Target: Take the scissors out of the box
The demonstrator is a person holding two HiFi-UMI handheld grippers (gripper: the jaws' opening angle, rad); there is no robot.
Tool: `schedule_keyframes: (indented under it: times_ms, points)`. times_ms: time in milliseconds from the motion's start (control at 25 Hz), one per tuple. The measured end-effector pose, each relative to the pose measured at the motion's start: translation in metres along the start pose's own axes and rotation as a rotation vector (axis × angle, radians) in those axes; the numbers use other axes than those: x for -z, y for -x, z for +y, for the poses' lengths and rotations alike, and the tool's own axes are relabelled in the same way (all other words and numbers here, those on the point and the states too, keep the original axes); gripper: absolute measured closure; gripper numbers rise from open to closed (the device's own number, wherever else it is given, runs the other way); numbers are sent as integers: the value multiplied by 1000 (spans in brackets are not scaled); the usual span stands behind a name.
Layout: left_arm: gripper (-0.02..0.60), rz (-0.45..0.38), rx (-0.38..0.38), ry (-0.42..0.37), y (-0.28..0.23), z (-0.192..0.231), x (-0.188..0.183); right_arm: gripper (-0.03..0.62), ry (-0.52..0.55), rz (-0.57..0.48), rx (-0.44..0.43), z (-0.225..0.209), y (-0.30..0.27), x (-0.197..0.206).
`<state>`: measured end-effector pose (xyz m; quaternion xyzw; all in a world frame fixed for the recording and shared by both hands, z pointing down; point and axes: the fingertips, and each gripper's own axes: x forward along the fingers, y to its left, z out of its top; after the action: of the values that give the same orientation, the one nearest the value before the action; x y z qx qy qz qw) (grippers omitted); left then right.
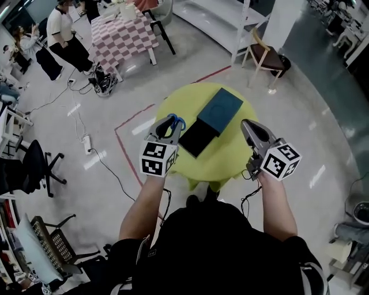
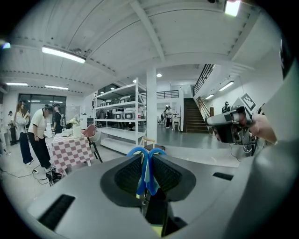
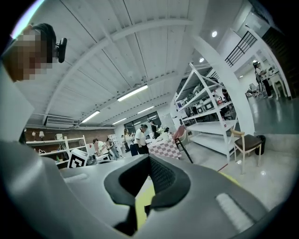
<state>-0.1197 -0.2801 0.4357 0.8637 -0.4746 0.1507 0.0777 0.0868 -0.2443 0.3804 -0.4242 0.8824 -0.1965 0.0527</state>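
Note:
The blue-handled scissors (image 1: 175, 123) are clamped in my left gripper (image 1: 169, 124), lifted above the left side of the round yellow table (image 1: 230, 158). In the left gripper view the blue handle loops (image 2: 146, 164) stick up between the pads, with my left gripper (image 2: 148, 161) shut on them. The dark box lies open on the table as a teal part (image 1: 221, 108) and a black part (image 1: 196, 137). My right gripper (image 1: 252, 131) hovers over the table's right side with its jaws together and nothing in them. The right gripper (image 3: 148, 161) looks out level across the room.
A checkered table (image 1: 123, 36) and standing people (image 1: 62, 34) are at the far left. A wooden chair (image 1: 264, 56) and white shelving (image 1: 222, 17) stand beyond the table. Red tape (image 1: 124, 155) and cables (image 1: 106, 164) run along the floor at the left.

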Motion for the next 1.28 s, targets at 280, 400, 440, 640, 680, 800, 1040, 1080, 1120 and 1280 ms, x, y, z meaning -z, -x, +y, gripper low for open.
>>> schedule_keyframes:
  times_ms: [280, 400, 440, 640, 680, 800, 1040, 1080, 1120, 1280]
  points:
    - [505, -88, 7, 14, 39, 1, -20, 584, 55, -42, 29, 32, 26, -10]
    - [505, -118, -8, 32, 47, 3, -27, 585, 85, -56, 34, 35, 35, -14]
    - [505, -125, -13, 37, 49, 3, -29, 585, 91, -60, 33, 35, 39, -15]
    - [505, -167, -60, 53, 63, -1, -45, 585, 125, -105, 14, 32, 53, -30]
    - [505, -176, -70, 63, 66, -2, -48, 585, 130, -116, 12, 30, 56, -34]
    - [505, -200, -98, 77, 74, -9, -58, 585, 134, -148, 3, 24, 66, -44]
    - [505, -226, -128, 74, 78, -23, -75, 585, 147, -177, 3, 8, 82, -62]
    - [505, -229, -133, 74, 77, -24, -77, 585, 147, -181, 4, 6, 83, -64]
    - [505, -230, -136, 75, 76, -24, -78, 585, 147, -184, 5, 4, 84, -65]
    - [505, -243, -148, 81, 75, -24, -82, 586, 157, -186, 0, 0, 87, -68]
